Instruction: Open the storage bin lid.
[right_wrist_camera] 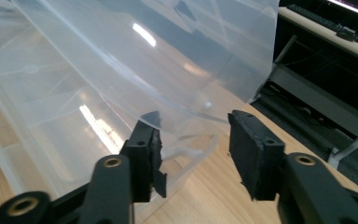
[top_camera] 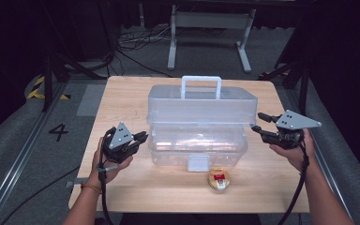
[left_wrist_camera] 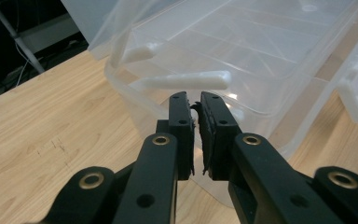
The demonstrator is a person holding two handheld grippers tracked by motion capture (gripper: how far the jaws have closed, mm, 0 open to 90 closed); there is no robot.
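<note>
A clear plastic storage box (top_camera: 168, 147) stands mid-table, its lid (top_camera: 201, 107) raised upright and a white handle (top_camera: 201, 79) on top. My left gripper (top_camera: 142, 137) is at the box's left end. In the left gripper view its jaws (left_wrist_camera: 189, 95) are nearly together with a thin slit and nothing between them, pointing at the box's white side handle (left_wrist_camera: 186, 80). My right gripper (top_camera: 258, 121) is at the box's right end, open. In the right gripper view the jaws (right_wrist_camera: 193, 122) straddle the clear lid's (right_wrist_camera: 144, 46) lower edge, the pads apart from it.
A small round tin (top_camera: 219, 180) with a red label lies on the wooden table (top_camera: 122, 98) just in front of the box, near its white front latch (top_camera: 198, 163). Metal stand legs (top_camera: 171, 47) and cables sit on the floor beyond the table.
</note>
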